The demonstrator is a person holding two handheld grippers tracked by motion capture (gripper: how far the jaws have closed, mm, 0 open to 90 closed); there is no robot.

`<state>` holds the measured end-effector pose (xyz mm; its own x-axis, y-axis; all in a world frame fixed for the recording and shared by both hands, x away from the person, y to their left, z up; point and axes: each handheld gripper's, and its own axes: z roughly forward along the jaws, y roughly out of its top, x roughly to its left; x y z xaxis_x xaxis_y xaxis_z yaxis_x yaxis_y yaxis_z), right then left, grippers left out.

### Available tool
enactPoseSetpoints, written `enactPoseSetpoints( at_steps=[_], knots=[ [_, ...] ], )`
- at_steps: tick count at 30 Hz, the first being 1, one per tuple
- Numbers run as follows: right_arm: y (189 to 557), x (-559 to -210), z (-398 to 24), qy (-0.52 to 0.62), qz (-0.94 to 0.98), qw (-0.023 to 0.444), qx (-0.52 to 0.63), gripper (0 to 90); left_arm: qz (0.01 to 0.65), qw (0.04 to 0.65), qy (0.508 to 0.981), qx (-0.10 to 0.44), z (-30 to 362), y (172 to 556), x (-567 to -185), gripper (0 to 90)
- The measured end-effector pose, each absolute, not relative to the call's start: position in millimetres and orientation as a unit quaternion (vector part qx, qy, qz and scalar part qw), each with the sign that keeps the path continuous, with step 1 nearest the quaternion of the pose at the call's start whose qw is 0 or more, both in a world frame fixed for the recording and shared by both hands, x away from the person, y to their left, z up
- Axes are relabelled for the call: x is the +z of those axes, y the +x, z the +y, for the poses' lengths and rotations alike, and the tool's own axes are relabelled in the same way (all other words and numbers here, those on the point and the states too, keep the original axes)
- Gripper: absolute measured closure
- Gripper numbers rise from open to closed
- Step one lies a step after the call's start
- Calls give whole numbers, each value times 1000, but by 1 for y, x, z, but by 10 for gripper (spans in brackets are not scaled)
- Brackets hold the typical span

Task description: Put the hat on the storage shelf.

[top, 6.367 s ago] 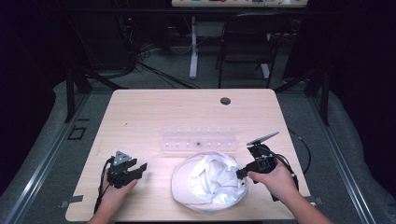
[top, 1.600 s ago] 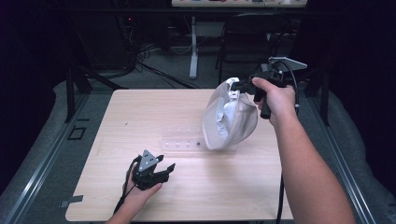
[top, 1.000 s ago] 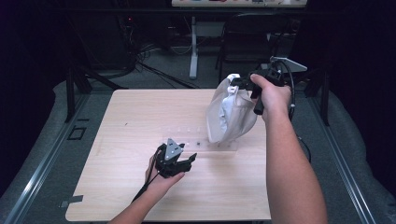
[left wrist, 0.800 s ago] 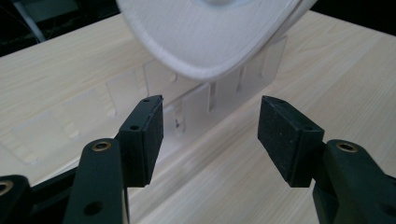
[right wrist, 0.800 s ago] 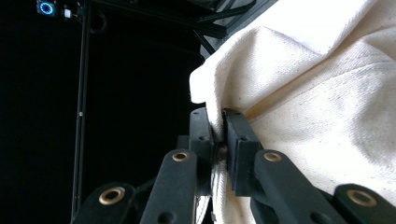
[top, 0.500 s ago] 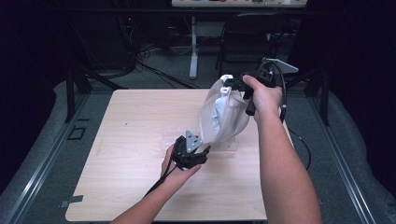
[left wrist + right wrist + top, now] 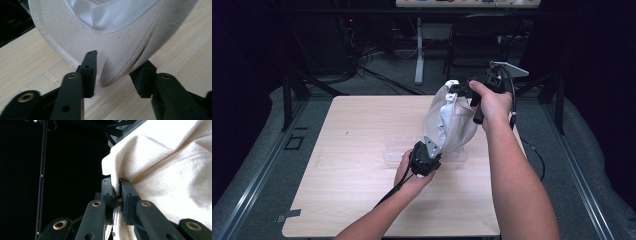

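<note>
The cream canvas hat (image 7: 449,122) hangs in the air over the far right part of the tabletop (image 7: 362,125), with its crown sagging and its white lining showing at the opening in my left gripper view (image 7: 120,42). It is soft, light cloth: it folds and droops wherever it is not held, so I judge it won't slip from weight, only if too thin a fold is pinched. The stitched edge is the firmest part and the best place to take it, because the doubled canvas there gives the pads something to bite; the smooth lining looks slippery and I would keep off it. My right tongs (image 7: 457,90) are clamped narrow on a bunched fold at the hat's upper edge (image 7: 117,192) and carry the whole thing. My left tongs (image 7: 432,147) sit at the bottom of the hat, about half wide, and their jaws have just been closing, one on each side of the lower rim (image 7: 117,67); the cloth is between them, but I can't see it squeezed yet. Under the hat, on the tabletop, lies a clear plastic tray (image 7: 397,152), just beside my left hand (image 7: 412,175)
</note>
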<state>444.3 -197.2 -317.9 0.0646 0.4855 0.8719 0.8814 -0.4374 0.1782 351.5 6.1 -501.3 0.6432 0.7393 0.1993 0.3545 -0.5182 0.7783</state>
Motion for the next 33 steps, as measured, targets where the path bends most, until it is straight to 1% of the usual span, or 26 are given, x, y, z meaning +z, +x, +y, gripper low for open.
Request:
enactPoseSetpoints(
  at_steps=[2,3,4,11,15,23,27,33],
  knots=[
    [444,-317,-197,-699,-490,203,-479,830,329,363,830,266,8,351,-500,682],
    [444,-317,-196,-699,-493,202,-478,829,327,366,831,263,14,352,-499,739],
    [444,-317,-196,-699,-493,202,-478,829,327,366,831,263,14,352,-499,749],
    [443,-313,-190,-693,-504,202,-475,829,318,394,831,233,33,357,-497,787],
    [445,-312,-184,-690,-511,200,-471,829,300,419,831,208,43,357,-499,802],
    [446,-315,-176,-687,-522,200,-464,829,300,441,825,190,58,360,-504,807],
    [447,-318,-170,-686,-525,203,-461,828,307,461,816,164,71,365,-508,810],
    [449,-321,-164,-682,-529,208,-460,828,311,470,811,158,76,363,-514,814]
  ],
)
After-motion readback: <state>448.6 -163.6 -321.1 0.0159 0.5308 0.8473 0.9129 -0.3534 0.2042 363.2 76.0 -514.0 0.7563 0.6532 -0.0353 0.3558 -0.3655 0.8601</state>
